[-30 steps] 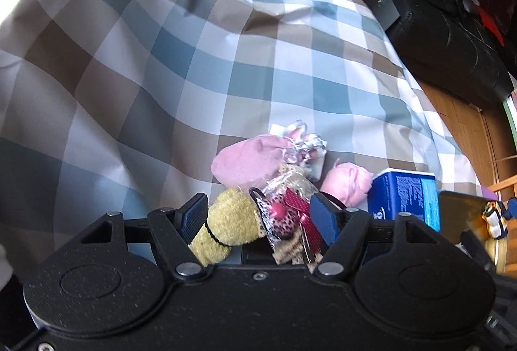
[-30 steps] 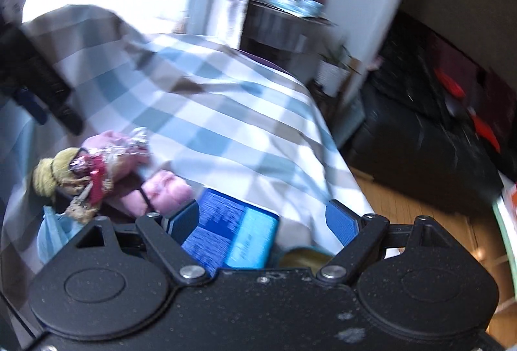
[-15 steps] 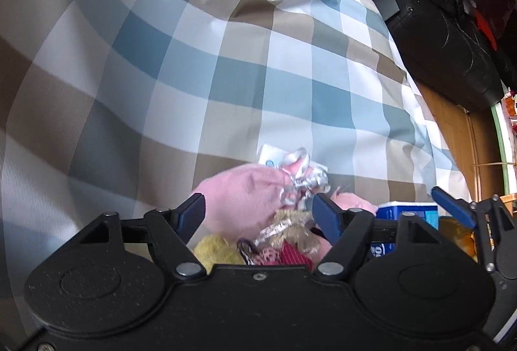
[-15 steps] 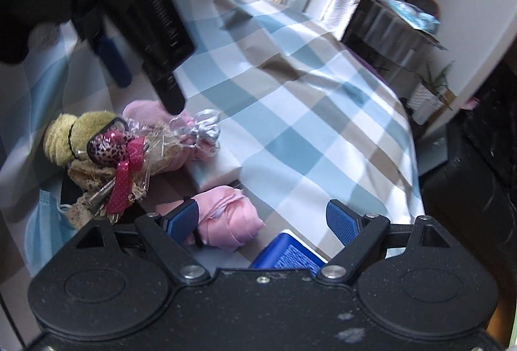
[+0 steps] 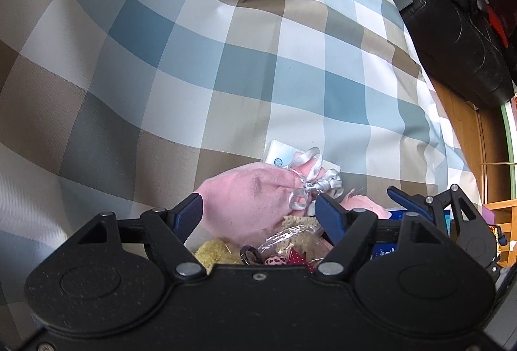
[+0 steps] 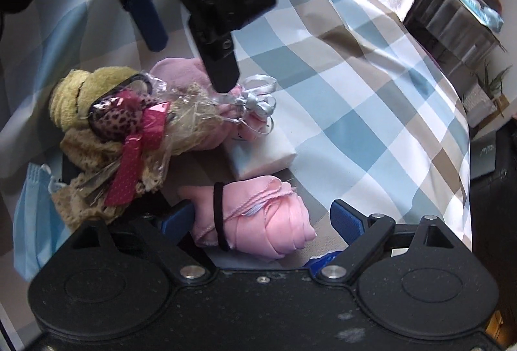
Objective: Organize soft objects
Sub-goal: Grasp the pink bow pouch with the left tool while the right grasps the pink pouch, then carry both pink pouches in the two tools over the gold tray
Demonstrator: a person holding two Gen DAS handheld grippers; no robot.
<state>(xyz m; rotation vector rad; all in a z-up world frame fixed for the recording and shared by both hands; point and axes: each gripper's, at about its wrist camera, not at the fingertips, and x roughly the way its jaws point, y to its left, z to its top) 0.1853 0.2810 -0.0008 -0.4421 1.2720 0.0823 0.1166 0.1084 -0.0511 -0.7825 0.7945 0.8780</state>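
My left gripper points down over a pink pouch tied with a silver ribbon. The pouch lies between its open jaws, and the pads do not press it. In the right wrist view the left gripper hangs over the same pouch. My right gripper straddles a pink rolled cloth ringed by a black hair band. Its jaws are opening, and the right pad stands clear of the roll. Beside them lie a yellow plush roll and a cellophane bundle with a red ribbon.
Everything lies on a checked bed cover. A white tissue packet sits under the pouch, a blue face mask at the left, a blue pack just below the roll. A black couch and wooden floor are off the bed's right edge.
My left gripper sank toward the pink pouch and its jaws widened. My right gripper swung down and left from the blue pack to the pink roll, its jaws spreading a little.
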